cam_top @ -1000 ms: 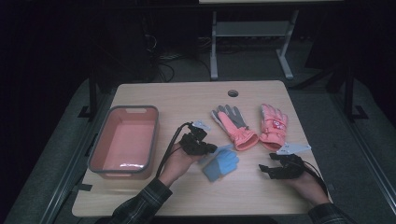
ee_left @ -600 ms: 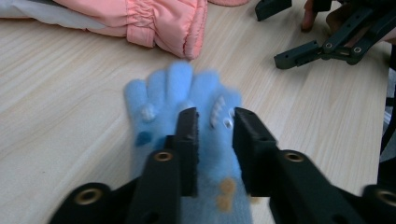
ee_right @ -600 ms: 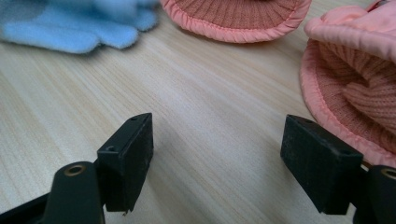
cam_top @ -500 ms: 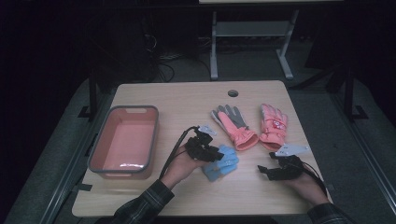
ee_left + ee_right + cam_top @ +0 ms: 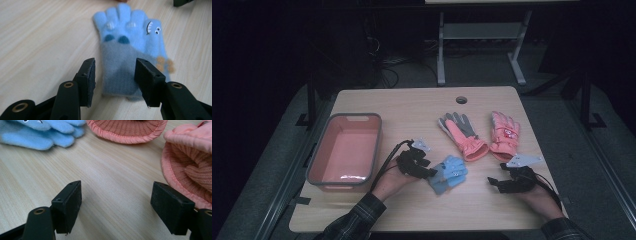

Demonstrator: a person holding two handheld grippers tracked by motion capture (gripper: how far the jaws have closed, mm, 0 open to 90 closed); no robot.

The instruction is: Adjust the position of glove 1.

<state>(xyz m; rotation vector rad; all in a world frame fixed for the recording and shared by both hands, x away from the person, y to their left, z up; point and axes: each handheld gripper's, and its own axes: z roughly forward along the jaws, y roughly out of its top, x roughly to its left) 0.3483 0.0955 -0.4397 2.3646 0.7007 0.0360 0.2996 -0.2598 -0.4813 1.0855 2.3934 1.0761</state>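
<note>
Lying flat on the table [image 5: 422,102], the blue glove [image 5: 448,173] has its cuff between the parted jaws of the left gripper [image 5: 114,75], which has closed in on it since a second ago. Beyond lie two pink gloves [image 5: 484,134]; a pink tub [image 5: 345,150] sits left. Nothing blocks the glove. The right gripper [image 5: 116,205] rests agape, unmoved.

Wooden table [image 5: 422,105] with pink bin [image 5: 344,150], blue glove [image 5: 449,173], two pink gloves [image 5: 484,135].
</note>
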